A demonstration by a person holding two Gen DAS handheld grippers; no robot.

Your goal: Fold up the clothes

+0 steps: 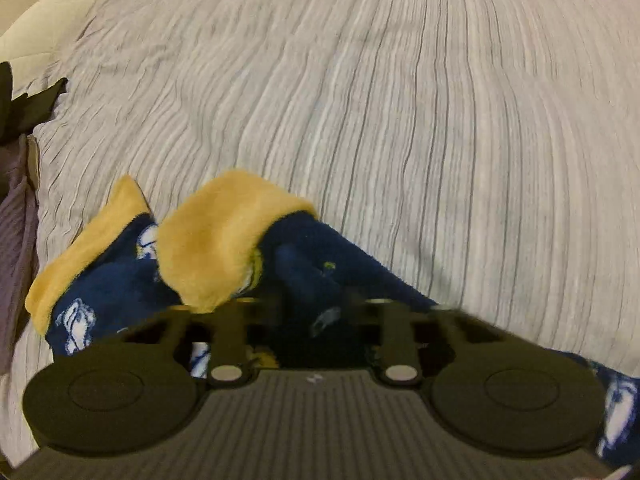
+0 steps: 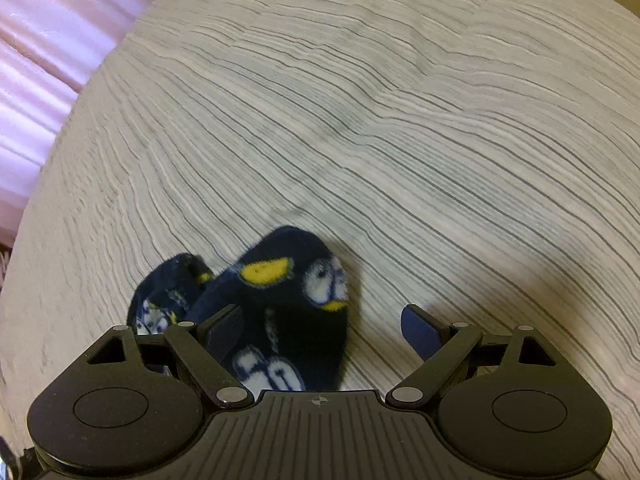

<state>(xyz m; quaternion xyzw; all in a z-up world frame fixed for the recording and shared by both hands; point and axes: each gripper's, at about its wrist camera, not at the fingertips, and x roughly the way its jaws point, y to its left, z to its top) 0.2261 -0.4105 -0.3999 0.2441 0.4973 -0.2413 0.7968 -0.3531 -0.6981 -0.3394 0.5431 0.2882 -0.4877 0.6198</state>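
- While the left wrist view shows the left gripper low over a pair of navy fleece socks with yellow cuffs, its fingertips are sunk in dark pile and blurred; the linkage stands drawn in, so the jaws read as pressed together, apparently pinching the sock fabric just behind the cuffs. The socks lie on a grey striped bedspread, toward its left edge, where a cream pillow shows at the far corner.
- From the right wrist view, the right gripper is spread wide above the toe ends of the socks; one blue-padded finger rests against the fleece, the other sits over bare bedspread, nothing clamped.
- Judged from this, the step is securing both ends before folding. Doing it well likely means centring the open jaws over both toe layers, closing on both socks together, then bringing toes to cuffs without dragging the bedspread.
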